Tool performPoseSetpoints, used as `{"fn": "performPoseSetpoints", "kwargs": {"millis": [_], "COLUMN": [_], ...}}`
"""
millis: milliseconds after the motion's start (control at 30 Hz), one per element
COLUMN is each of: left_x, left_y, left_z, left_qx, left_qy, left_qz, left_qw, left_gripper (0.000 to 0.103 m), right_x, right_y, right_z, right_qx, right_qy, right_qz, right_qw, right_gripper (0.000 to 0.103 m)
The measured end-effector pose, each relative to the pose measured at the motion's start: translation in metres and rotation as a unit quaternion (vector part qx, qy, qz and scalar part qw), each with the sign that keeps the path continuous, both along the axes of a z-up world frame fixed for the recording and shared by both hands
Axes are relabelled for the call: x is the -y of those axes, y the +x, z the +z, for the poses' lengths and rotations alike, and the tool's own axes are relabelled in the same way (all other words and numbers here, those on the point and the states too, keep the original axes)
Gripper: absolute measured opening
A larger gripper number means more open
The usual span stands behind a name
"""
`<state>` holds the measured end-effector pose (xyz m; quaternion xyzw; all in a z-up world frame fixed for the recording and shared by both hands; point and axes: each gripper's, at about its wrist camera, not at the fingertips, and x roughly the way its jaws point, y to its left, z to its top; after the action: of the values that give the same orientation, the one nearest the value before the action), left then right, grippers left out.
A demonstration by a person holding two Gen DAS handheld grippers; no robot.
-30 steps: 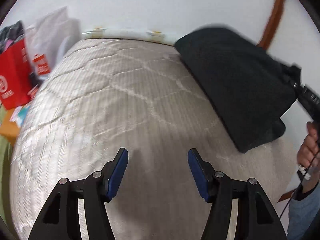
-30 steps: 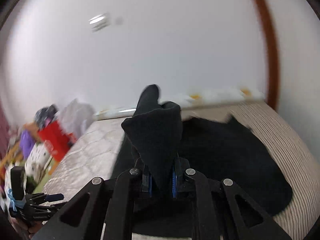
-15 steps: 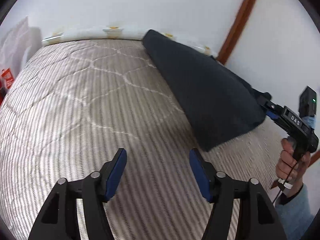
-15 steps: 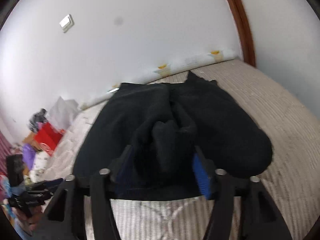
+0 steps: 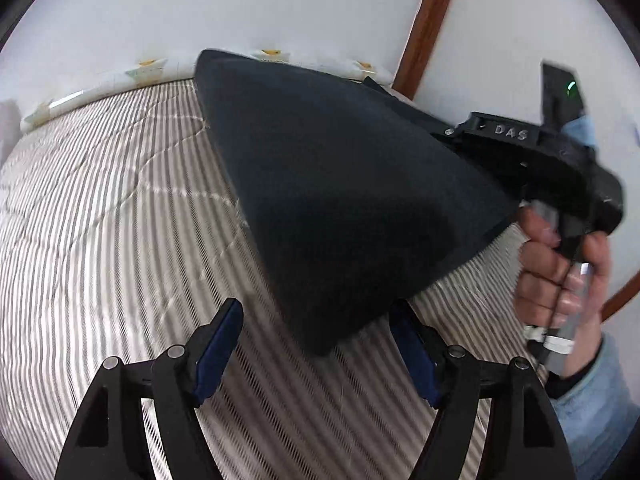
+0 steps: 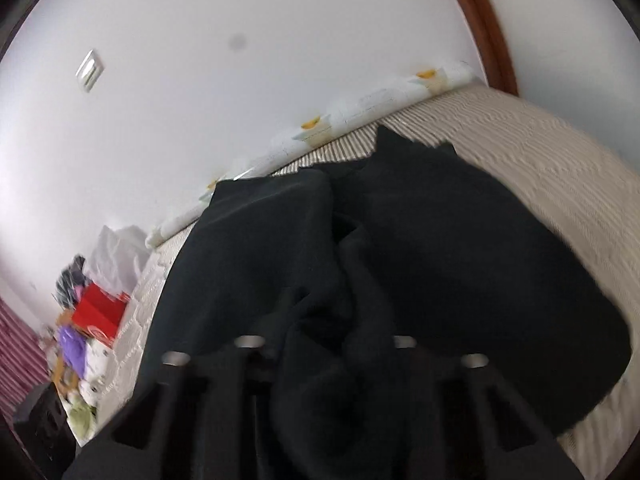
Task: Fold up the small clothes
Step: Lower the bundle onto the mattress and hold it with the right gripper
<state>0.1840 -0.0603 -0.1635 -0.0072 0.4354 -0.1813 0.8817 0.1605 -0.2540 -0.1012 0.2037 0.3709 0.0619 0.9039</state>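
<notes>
A black garment [image 5: 340,200] lies spread on the striped quilted bed [image 5: 120,220], its right edge lifted. My left gripper [image 5: 316,332] is open and its jaws are opening. The garment's near corner lies between its blue pads [image 5: 218,344] without being pressed. My right gripper [image 5: 456,138], held by a person's hand [image 5: 560,272], has its fingers buried in the garment's right edge. In the right wrist view the black garment [image 6: 460,240] bunches up between the jaws of my right gripper [image 6: 324,344]. These jaws are closing on the cloth, and their pads are hidden by it.
A rolled white printed cloth [image 5: 152,68] runs along the bed's far edge against the white wall. A brown wooden frame [image 5: 424,28] stands at the back right. A red bag [image 6: 100,312] and several loose items are piled beside the bed's left side.
My left gripper has travelled across the bed to the garment's near corner and spread wider. My right gripper sank with the garment, opened briefly, then closed on the bunched cloth again.
</notes>
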Motion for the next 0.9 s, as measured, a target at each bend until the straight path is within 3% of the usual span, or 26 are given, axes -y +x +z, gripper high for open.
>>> {"fn": "performPoseSetpoints", "kwargs": {"millis": [67, 133, 233, 333, 433, 533, 600, 667, 700, 800, 900], "left_x": [0.007, 0.014, 0.023, 0.033, 0.044, 0.052, 0.057, 0.06, 0.062, 0.072, 0.072], "left_y": [0.004, 0.007, 0.009, 0.006, 0.003, 0.001, 0.001, 0.001, -0.001, 0.007, 0.006], "left_z": [-0.001, -0.001, -0.001, 0.003, 0.005, 0.007, 0.008, 0.008, 0.008, 0.008, 0.009], "left_qx": [0.005, 0.011, 0.016, 0.023, 0.03, 0.033, 0.039, 0.051, 0.061, 0.066, 0.071], "left_qy": [0.018, 0.037, 0.041, 0.034, 0.039, 0.038, 0.041, 0.049, 0.054, 0.054, 0.058], "left_qz": [0.004, 0.007, -0.002, -0.015, -0.023, -0.029, -0.029, -0.031, -0.03, -0.024, 0.0], "left_qw": [0.9998, 0.9992, 0.999, 0.999, 0.9985, 0.9983, 0.998, 0.997, 0.9962, 0.9961, 0.9958], "left_gripper": [0.074, 0.074, 0.074, 0.075, 0.074, 0.074, 0.074, 0.073, 0.072, 0.065, 0.047], "right_x": [0.011, 0.032, 0.065, 0.097, 0.103, 0.104, 0.106, 0.107, 0.109, 0.106, 0.105], "right_y": [-0.011, -0.03, -0.044, -0.039, -0.034, -0.038, -0.05, -0.058, -0.062, -0.068, -0.062], "right_z": [0.018, 0.035, 0.04, 0.015, -0.002, -0.007, -0.003, -0.001, -0.001, -0.006, -0.014], "right_qx": [0.052, 0.102, 0.121, 0.074, 0.046, 0.027, 0.023, 0.013, 0.011, -0.005, -0.02], "right_qy": [-0.01, -0.023, -0.034, -0.025, -0.039, -0.03, -0.045, -0.049, -0.04, -0.046, -0.035], "right_qz": [0.004, -0.032, -0.08, -0.107, -0.109, -0.108, -0.129, -0.14, -0.137, -0.128, -0.137], "right_qw": [0.999, 0.994, 0.989, 0.991, 0.992, 0.993, 0.99, 0.989, 0.99, 0.991, 0.99], "right_gripper": [0.015, 0.015, 0.014, 0.014, 0.015, 0.023, 0.045, 0.058, 0.059, 0.064, 0.062]}}
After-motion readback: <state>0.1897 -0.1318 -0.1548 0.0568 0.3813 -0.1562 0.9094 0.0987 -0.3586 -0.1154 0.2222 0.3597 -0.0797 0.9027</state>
